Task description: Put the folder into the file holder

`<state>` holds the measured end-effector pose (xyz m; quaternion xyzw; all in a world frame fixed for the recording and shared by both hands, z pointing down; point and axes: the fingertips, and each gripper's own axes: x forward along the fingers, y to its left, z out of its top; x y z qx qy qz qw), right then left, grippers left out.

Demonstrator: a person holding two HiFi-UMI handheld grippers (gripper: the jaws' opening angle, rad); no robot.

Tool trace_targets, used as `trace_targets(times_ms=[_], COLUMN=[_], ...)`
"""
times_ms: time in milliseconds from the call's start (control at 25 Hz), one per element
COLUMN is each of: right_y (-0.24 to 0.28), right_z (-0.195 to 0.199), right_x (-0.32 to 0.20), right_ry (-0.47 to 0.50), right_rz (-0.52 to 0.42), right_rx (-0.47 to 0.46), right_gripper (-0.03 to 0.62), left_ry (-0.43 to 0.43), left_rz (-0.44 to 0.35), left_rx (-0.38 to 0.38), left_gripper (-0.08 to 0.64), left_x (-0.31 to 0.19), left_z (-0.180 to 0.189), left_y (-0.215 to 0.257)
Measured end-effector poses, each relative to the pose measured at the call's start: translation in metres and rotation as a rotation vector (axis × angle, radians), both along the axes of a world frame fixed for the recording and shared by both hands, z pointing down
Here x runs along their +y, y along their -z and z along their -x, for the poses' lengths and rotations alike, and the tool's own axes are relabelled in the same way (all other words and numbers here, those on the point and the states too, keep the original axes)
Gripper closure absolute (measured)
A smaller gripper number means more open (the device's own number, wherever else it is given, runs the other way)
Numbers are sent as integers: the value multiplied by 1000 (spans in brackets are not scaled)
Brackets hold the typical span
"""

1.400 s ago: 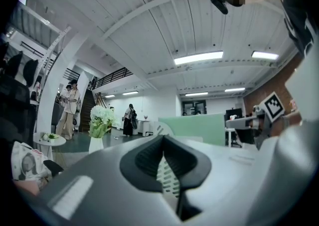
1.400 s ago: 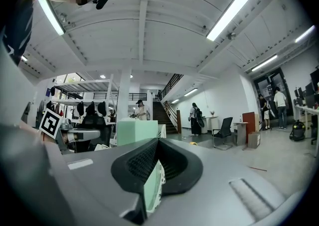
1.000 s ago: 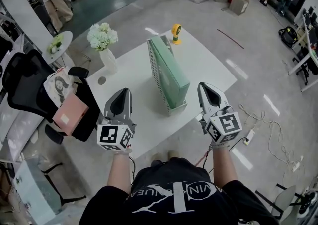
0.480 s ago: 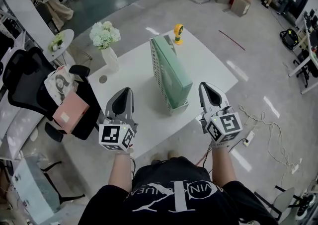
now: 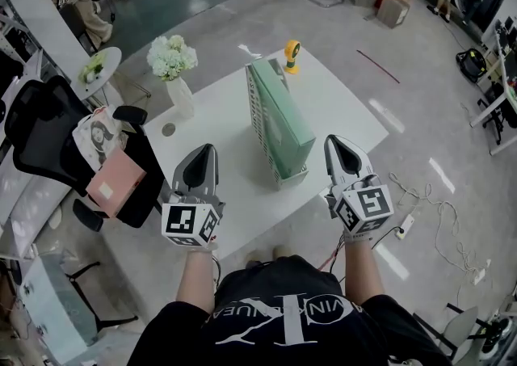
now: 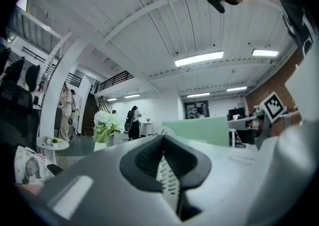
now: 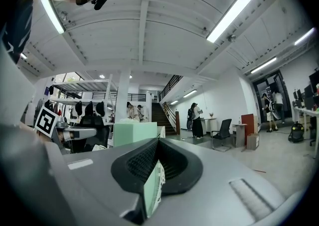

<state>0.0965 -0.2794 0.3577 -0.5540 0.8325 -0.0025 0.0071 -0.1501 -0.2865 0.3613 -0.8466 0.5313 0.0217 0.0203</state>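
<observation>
A pale green folder [image 5: 284, 119] stands upright in a grey mesh file holder [image 5: 256, 124] at the middle of the white table [image 5: 343, 110]. My left gripper [image 5: 205, 149] hovers at the table's near edge, left of the holder, shut and empty. My right gripper [image 5: 334, 141] is right of the holder, also shut with nothing in it. Both point level toward the far side. In the left gripper view the folder [image 6: 204, 130] shows beyond the closed left gripper [image 6: 162, 137]. In the right gripper view the folder [image 7: 134, 132] lies left of the closed right gripper [image 7: 158, 141].
A white vase of flowers [image 5: 172, 65] stands at the table's far left corner and a small yellow fan [image 5: 290, 53] at the far edge. A black office chair with a bag and pink box [image 5: 113, 183] sits left. Cables [image 5: 436, 211] trail on the floor at right.
</observation>
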Motion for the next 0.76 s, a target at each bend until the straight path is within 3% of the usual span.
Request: trace_targets(times_ms=[760], right_y=[-17], right_z=[6], right_x=[-2], right_ry=[6], right_rz=[56], right_rx=[13], right_gripper=[586], left_ry=[-6], left_rz=[20], left_rx=[-2], left_gripper=[560], left_x=[-8], left_z=[5], left_y=[-5])
